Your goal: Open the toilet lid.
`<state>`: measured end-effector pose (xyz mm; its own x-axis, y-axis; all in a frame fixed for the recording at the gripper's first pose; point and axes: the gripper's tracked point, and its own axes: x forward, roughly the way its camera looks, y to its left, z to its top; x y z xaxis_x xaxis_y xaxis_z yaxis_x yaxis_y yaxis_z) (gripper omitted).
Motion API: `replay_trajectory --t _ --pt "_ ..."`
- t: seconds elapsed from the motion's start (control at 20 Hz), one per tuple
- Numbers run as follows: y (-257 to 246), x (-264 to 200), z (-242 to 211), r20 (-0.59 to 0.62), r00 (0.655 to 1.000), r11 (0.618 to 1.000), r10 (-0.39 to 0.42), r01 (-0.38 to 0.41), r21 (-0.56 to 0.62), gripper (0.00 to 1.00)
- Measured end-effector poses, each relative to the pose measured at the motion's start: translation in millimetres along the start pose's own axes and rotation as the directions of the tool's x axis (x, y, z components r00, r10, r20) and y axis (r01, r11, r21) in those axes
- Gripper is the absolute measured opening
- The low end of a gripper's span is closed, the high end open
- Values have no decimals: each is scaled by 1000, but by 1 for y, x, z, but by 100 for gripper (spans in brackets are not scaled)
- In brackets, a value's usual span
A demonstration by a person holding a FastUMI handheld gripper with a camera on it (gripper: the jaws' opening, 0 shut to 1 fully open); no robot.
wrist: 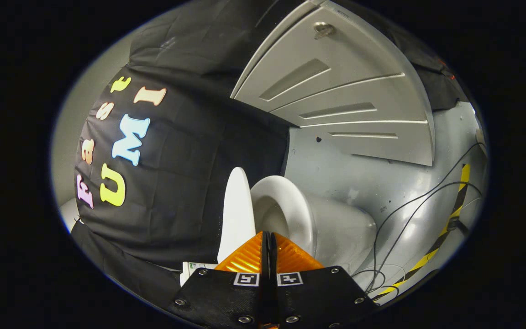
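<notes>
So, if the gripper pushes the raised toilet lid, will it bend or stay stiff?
The toilet lid looks like thick, glossy moulded plastic, so probably stiff and somewhat slippery. It stands apart from the bowl, so it would likely swing rather than flex. The gripper, fingers together, holds nothing.

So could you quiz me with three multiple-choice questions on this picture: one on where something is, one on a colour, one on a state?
1. Where is the toilet lid relative to the gripper?
A. just beyond its fingers, beside the bowl
B. clamped between the fingers
C. lying flat on the floor

2. What colour is the toilet bowl?
A. black
B. white
C. yellow

3. How do the gripper's fingers stand?
A. spread wide
B. shut together on nothing
C. pressed on a cable

Answers: 1 A, the lid stands raised ahead of the tips; 2 B, bowl and lid are white; 3 B, the fingers meet with nothing between.
</notes>
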<state>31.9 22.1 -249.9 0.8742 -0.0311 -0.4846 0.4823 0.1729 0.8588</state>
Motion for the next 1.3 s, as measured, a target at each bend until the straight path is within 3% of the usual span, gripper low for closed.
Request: replay_trajectory --t 0.7,1.3 --pt "82 -31 -3 30 995 985 99 -93 -145 0" --pt "157 -56 -19 24 983 934 183 -166 -316 0"
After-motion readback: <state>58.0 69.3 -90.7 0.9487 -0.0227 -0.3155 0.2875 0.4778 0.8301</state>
